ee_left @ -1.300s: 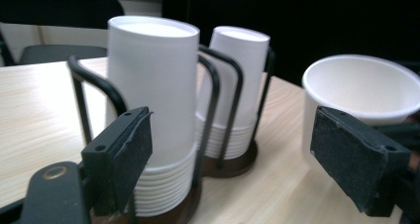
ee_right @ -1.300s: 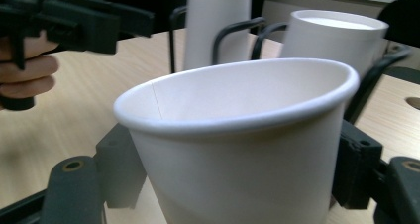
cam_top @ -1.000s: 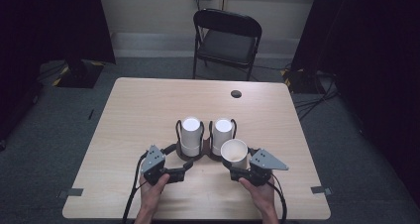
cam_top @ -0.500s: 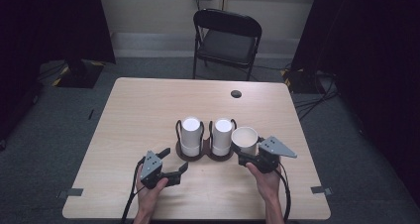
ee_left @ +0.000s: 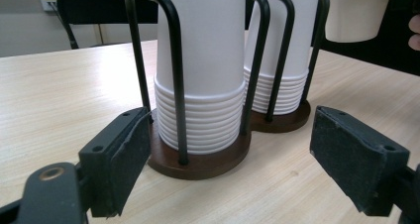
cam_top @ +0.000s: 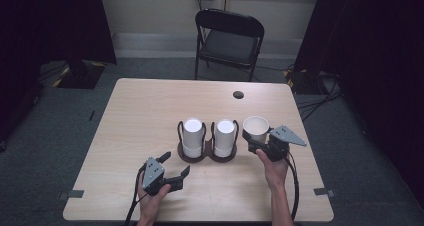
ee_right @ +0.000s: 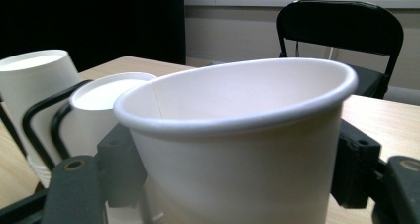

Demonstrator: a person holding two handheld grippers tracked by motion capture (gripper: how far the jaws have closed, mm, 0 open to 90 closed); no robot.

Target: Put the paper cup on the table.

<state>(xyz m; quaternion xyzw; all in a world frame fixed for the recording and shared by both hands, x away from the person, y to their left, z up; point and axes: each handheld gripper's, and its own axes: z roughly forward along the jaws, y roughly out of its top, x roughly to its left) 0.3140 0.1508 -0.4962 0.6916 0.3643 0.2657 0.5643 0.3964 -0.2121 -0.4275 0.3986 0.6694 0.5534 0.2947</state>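
1. High view. One light wooden rectangular table [cam_top: 150, 111] carries one dark brown double-round cup holder with black wire loops [cam_top: 207, 153], set a little toward the person's side of centre. It holds two stacks of white paper cups, mouth down, long axes upright: the left stack [cam_top: 192, 136] and the right stack [cam_top: 224, 137], side by side along the table's width.
2. High view. One single white paper cup [cam_top: 255, 128] is clamped in the right hand-held gripper [cam_top: 257, 142], just beside the right stack on its right. Its open mouth faces up and its long axis is near upright. Whether it touches the table cannot be told.
3. High view. The left hand-held gripper [cam_top: 175, 167] sits near the person's edge, in front of and left of the holder, jaws spread apart on nothing. Two hands are counted, the left hand [cam_top: 150, 201] and the right hand [cam_top: 272, 168].
4. High view. One black folding chair [cam_top: 230, 41] stands beyond the far edge; one small dark round spot [cam_top: 238, 94] shows on the far part of the table.
5. Left gripper view. The jaws stand wide apart and empty, the holder's base [ee_left: 198, 159] between and just beyond them. Both nested stacks [ee_left: 200, 65] rise upright inside the wire loops, with rims ringed at the bottom.
6. Right gripper view. The single cup [ee_right: 237, 144] sits between the two jaws, which press its sides; its mouth is up, rim tilted slightly. The two stacks [ee_right: 94, 110] appear to its left, the chair [ee_right: 341, 35] behind.
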